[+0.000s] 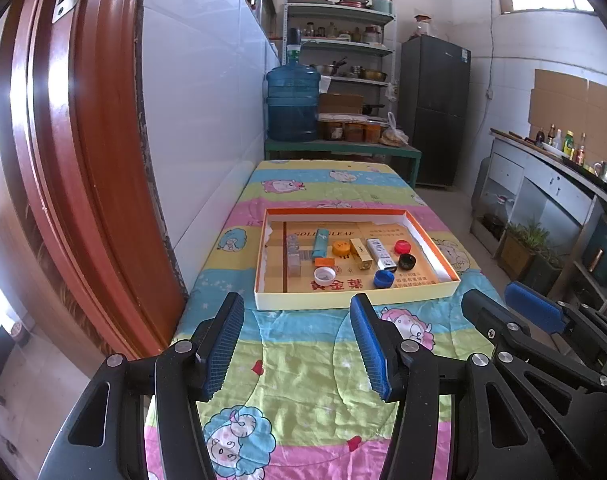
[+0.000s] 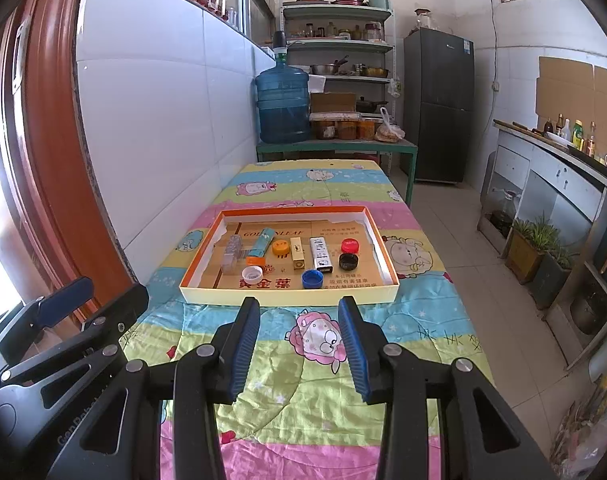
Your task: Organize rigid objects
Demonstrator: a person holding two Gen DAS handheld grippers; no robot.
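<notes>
A shallow cardboard box lid (image 1: 355, 300) (image 2: 287, 297) with an orange rim lies on the table. Inside lie a teal box (image 1: 320, 242) (image 2: 262, 242), a clear block (image 1: 293, 254) (image 2: 231, 254), a gold box (image 1: 361, 255) (image 2: 297, 254), a white box (image 1: 380, 254) (image 2: 321, 255), and orange (image 1: 340, 248), red (image 2: 350, 246), black (image 2: 348, 261), blue (image 2: 312, 279) and white (image 2: 251, 275) bottle caps. My left gripper (image 1: 297, 322) is open and empty, just short of the lid. My right gripper (image 2: 299, 320) is open and empty beside it, also seen in the left wrist view (image 1: 499, 300).
The table wears a striped cartoon cloth (image 2: 303, 380). A tiled wall and a red door frame (image 1: 83, 160) run along the left. A blue water jug (image 2: 282, 104), shelves and a dark fridge (image 2: 439, 104) stand behind. A counter (image 2: 563, 184) lines the right.
</notes>
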